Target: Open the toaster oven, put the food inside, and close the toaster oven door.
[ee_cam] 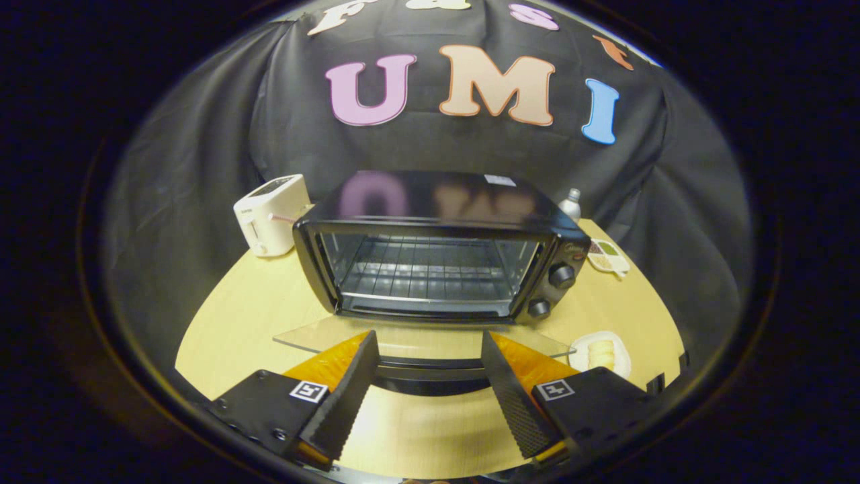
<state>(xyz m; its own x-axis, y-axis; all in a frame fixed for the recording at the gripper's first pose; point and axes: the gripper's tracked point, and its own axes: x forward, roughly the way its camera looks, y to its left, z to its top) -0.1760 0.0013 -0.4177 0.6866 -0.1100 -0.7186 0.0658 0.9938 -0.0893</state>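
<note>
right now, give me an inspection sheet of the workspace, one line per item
surface: pale wooden table, bare patches around the oven
job's things: toaster oven open, glass door folded down flat, its handle between the fingers; wire rack inside with no food on it; food on a small white plate right of the door
clutter: white toaster left of the oven; bottle behind it; small sectioned dish to its right
grippers: gripper open, fingers either side of the door handle, not pressing it
cables: nothing seen
surroundings: black cloth wall behind the table
</note>
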